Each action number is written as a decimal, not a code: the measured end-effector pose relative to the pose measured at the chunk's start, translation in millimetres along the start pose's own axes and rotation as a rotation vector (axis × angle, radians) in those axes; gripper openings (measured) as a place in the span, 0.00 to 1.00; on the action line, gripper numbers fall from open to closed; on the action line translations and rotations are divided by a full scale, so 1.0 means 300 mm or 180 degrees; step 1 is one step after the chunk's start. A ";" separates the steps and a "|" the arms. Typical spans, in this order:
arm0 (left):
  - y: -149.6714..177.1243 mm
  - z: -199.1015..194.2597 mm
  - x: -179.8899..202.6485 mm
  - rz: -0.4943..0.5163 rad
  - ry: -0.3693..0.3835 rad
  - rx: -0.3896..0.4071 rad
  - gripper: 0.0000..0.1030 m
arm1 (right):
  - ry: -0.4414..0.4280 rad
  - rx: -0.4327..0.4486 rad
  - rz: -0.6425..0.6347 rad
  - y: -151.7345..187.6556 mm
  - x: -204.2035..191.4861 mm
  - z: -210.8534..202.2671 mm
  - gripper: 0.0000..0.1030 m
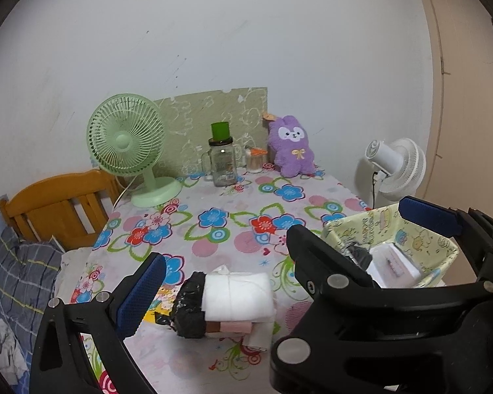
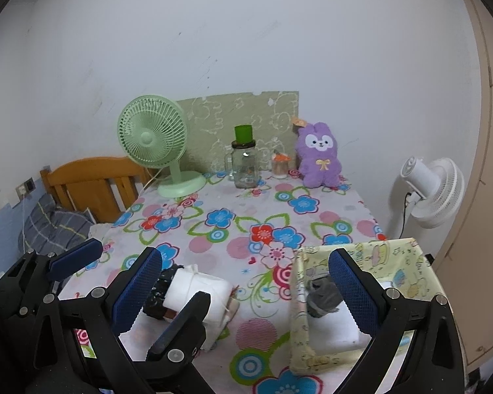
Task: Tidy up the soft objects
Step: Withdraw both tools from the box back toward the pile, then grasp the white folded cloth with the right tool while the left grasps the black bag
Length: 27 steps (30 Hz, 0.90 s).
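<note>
A white cloth roll [image 1: 236, 292] [image 2: 197, 290] with a black-wrapped end lies on pink and brown folded pieces near the table's front. My left gripper [image 1: 243, 272] is open, and the roll sits in its gap without touching the blue pad [image 1: 141, 295]. My right gripper [image 2: 245, 256] is also open and empty. Its left finger is beside the roll and its right finger hangs over the yellow-green fabric box [image 2: 299, 315] [image 1: 440, 243]. The box holds a grey rolled piece [image 2: 322, 292] and a white folded piece [image 2: 338, 331]. A purple plush [image 1: 292, 147] [image 2: 318, 161] stands at the back.
A green desk fan [image 1: 128, 151], a glass jar [image 1: 223, 164] with a green cup on top and a small jar [image 1: 254, 161] line the back of the floral tablecloth [image 1: 213, 229]. A white fan [image 1: 397, 167] stands off the right edge. A wooden headboard [image 1: 59, 207] and a plaid pillow [image 1: 19, 272] are on the left.
</note>
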<state>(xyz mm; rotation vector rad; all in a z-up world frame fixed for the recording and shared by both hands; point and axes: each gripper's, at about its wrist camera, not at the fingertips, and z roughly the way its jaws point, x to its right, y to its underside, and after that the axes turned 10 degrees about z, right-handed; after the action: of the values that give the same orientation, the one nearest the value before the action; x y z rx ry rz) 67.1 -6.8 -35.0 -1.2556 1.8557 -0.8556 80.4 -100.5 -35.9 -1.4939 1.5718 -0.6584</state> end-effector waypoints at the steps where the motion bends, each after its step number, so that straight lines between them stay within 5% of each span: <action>1: 0.004 0.004 -0.003 0.0003 -0.0006 -0.0012 1.00 | -0.0009 -0.0005 0.0000 0.004 -0.003 0.005 0.99; 27: 0.166 0.164 -0.147 -0.0164 -0.0088 -0.0469 0.96 | -0.0089 -0.0489 -0.0127 0.123 -0.125 0.243 0.99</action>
<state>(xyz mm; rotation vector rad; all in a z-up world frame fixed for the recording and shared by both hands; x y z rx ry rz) 97.4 43.7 -93.0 -1.4040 1.9000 -0.7355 120.0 -45.8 -95.4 -1.6438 1.6048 -0.5471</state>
